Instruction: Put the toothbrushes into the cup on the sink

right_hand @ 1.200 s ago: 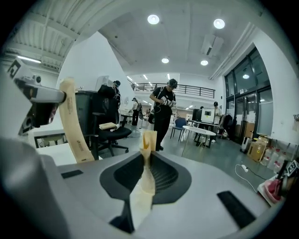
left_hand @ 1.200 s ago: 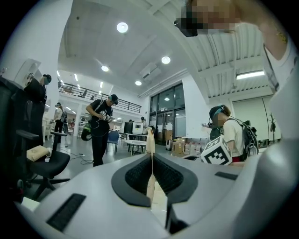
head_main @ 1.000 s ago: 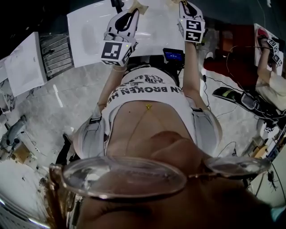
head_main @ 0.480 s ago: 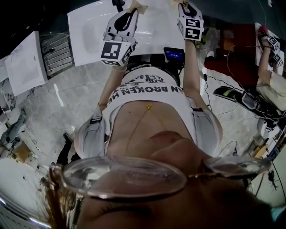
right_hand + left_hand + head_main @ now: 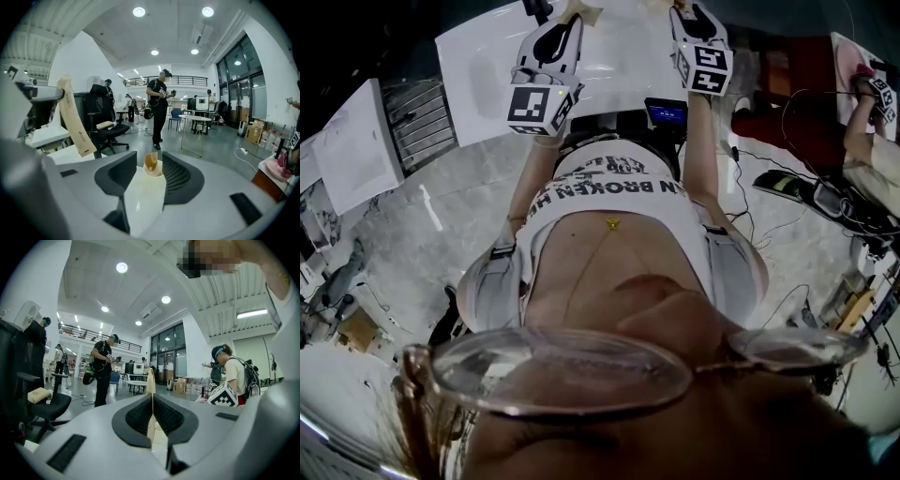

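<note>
The toothbrush (image 5: 72,117) is up in the air over the near edge of the white sink (image 5: 487,66), not resting on it. Your left gripper (image 5: 151,399) has its jaws closed tight on that flat beige stick, which stands upright between them. Your right gripper (image 5: 151,160) has just been opening its jaws, and they now stand wide. A cream tube-like piece (image 5: 146,197) with a brownish open end lies between them, unpressed.

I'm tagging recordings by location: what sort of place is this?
Probably a large open workspace or lab hall, not a home bathroom: an office chair and a table stand on a bare floor, a railed mezzanine runs along the back, and another person stands holding equipment.
</note>
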{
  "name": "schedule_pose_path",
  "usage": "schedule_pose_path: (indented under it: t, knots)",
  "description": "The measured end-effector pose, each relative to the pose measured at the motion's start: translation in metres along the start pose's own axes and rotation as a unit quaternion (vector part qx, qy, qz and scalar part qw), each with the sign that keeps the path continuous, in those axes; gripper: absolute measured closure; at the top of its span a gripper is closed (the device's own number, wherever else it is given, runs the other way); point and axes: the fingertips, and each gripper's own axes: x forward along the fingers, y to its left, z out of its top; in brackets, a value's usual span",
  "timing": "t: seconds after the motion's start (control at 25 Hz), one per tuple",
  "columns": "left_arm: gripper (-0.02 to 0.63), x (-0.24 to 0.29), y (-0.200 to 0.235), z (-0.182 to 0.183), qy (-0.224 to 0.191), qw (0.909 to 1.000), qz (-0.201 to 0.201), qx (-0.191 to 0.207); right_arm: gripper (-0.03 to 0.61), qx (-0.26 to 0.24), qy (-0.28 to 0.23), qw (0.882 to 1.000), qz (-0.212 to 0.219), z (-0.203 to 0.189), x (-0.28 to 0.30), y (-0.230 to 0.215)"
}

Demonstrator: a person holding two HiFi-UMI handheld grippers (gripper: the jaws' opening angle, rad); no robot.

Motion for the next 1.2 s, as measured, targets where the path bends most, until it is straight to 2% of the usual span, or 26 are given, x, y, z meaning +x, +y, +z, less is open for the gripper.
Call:
schedule_pose_path:
  t: [0.32, 1.2]
  knots:
    - [0.595, 0.026, -0.015, -0.002, -0.003, 0.9992, -0.041, 0.006, 0.417, 0.018, -0.005, 1.0, -0.013, -0.012, -0.029, -0.006]
    - [0.595, 0.125, -0.054, -0.017, 0.005, 0.9869, -0.158, 0.03, 0.419, 0.082, -0.004, 0.989, -0.121, -0.04, -0.104, -0.062]
